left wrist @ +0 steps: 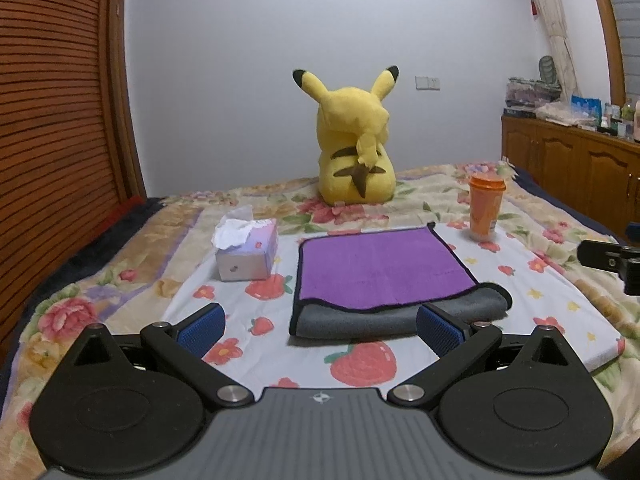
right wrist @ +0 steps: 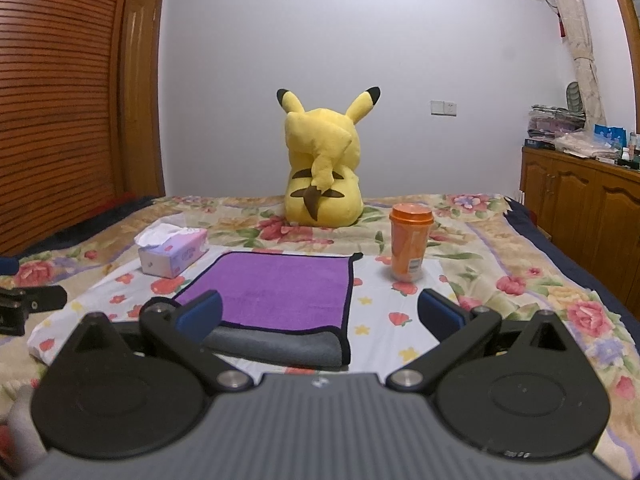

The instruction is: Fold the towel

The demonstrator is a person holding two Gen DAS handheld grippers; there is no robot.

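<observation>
A bedroom, grey-white wall behind, slatted wooden wardrobe off at nine o'clock, and the work surface is a bed under a flowered quilt with a strawberry-print sheet [left wrist: 532, 280] laid over it. Dead centre on that sheet lies the towel [left wrist: 376, 264], purple plush on top, grey on the underside, black piping round the edge, its near hem rolled over so a soft grey lip faces both cameras. It looks already folded once, though that is a judgement from the doubled near edge.

The left gripper [left wrist: 320, 330] hangs low with its blue ribbed pads spread wide, holding nothing; the towel's rolled lip sits straight ahead at twelve o'clock, just past the fingertips. The right gripper [right wrist: 320, 316] is likewise spread and empty, with the towel at about eleven o'clock and its near right corner close ahead.

The towel's longer side seems to run from nine to three o'clock across both views. Neither hand looks clearly nearer.

Round about: a tissue box [left wrist: 246, 254] at ten o'clock of the towel, an orange lidded cup [right wrist: 410, 244] at two o'clock, a yellow plush toy [right wrist: 322, 164] seated beyond at twelve. The cloth looks thick and limp, likely to sag when lifted.
</observation>
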